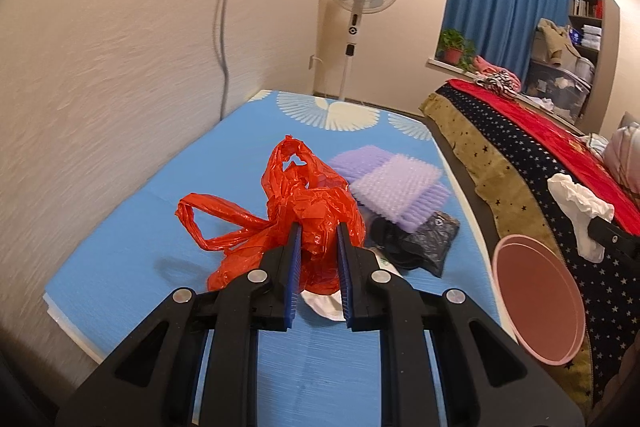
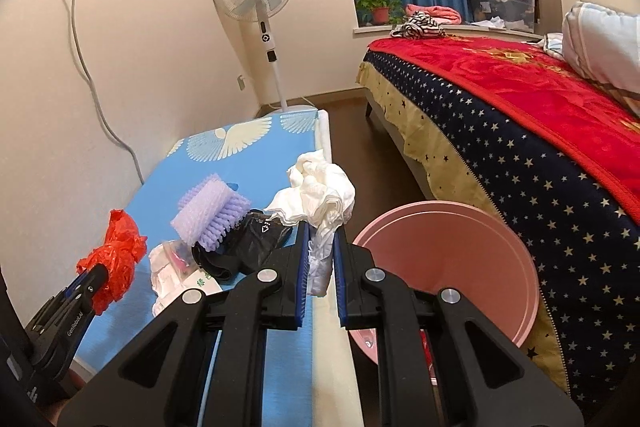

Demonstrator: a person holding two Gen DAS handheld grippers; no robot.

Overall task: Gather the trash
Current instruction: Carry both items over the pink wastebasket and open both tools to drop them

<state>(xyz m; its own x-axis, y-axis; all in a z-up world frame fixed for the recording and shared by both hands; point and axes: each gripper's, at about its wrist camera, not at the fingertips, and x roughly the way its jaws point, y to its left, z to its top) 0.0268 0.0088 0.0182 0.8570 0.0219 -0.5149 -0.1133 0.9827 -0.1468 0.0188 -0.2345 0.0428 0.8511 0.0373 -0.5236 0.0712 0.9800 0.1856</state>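
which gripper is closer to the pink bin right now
Right. The right gripper, shut on the white crumpled paper, is just beside the pink bin's rim. The left gripper, shut on the red plastic bag, is over the blue table, farther away.

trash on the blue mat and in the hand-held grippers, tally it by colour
Red: 1, plastic bag in the left hand-held gripper
White: 2, crumpled tissue in the right hand-held gripper; wrapper on the mat
Purple: 1, bubble wrap
Black: 1, bag
Total: 5
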